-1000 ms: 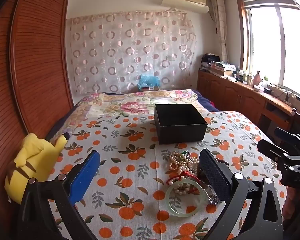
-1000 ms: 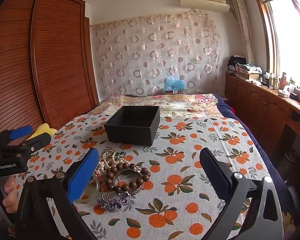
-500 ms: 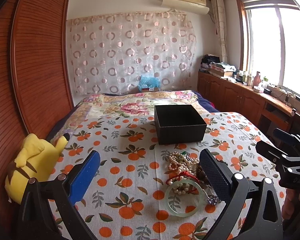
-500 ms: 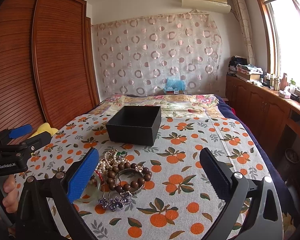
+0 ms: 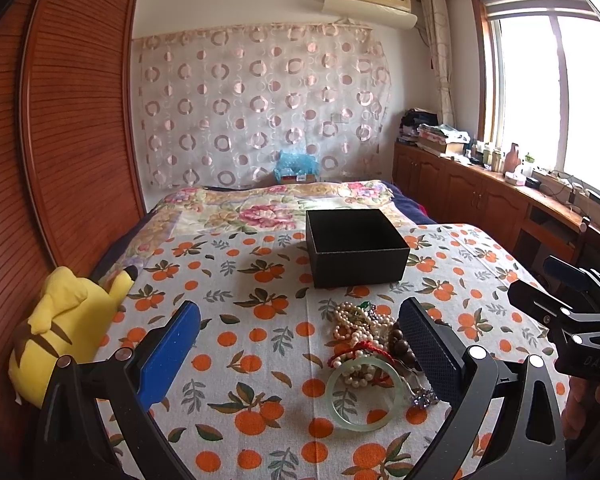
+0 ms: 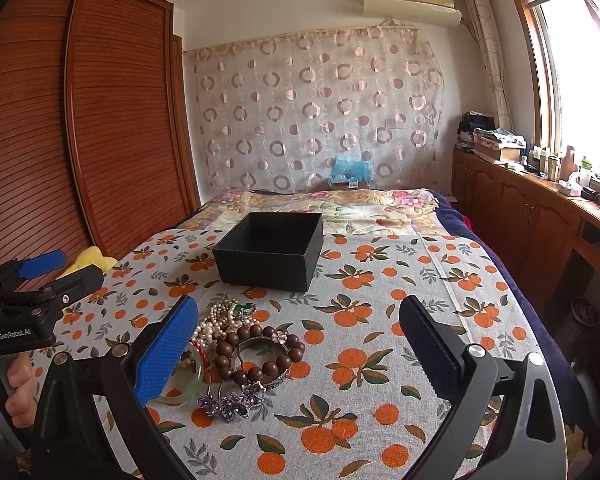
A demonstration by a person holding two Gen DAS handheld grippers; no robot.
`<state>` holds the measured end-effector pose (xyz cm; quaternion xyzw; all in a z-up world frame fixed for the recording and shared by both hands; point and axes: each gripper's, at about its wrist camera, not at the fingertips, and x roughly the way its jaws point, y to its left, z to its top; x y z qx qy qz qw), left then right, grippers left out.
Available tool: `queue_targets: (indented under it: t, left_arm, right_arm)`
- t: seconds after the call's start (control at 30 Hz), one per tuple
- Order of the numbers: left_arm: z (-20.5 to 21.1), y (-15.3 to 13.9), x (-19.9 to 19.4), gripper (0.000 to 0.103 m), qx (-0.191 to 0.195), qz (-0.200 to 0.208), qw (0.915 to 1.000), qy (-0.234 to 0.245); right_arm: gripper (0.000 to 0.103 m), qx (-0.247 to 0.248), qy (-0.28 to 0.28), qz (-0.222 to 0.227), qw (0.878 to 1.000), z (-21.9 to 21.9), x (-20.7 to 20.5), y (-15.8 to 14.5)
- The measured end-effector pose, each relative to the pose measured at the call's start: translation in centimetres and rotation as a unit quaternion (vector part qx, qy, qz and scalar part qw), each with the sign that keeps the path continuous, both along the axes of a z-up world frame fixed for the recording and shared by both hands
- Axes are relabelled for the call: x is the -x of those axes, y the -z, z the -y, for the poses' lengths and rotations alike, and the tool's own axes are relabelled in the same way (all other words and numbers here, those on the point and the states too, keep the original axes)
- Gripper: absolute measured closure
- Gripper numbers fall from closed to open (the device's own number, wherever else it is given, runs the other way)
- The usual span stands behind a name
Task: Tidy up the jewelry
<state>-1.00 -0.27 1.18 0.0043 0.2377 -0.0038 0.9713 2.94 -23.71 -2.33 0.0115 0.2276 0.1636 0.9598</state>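
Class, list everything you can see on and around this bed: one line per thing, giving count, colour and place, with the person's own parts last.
Box: one, black, open, mid-bed.
Jade bangle: one, pale green, nearest edge of jewelry pile.
Pearl strands: cream, pile's far side.
Wooden bead bracelet: one, brown, on pile.
Flower brooch: purple, pile's near edge.
Plush toy: one, yellow, bed's left edge.
Bedcloth: white, orange-fruit print.
Left gripper: open.
Right gripper: open.

Left gripper (image 5: 300,344) fingers (image 5: 168,356) spread; jewelry pile (image 5: 370,344) before black box (image 5: 356,258).
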Motion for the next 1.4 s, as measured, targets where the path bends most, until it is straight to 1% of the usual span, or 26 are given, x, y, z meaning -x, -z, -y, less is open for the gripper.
queue_targets:
  t: [1.4]
  left_arm:
    - [0.22,-0.06,0.32,0.006,-0.001,0.001,1.0000,-0.001]
  right_arm:
    - [0.002,0.000,0.000,0.002,1.000,0.06,0.01,-0.17]
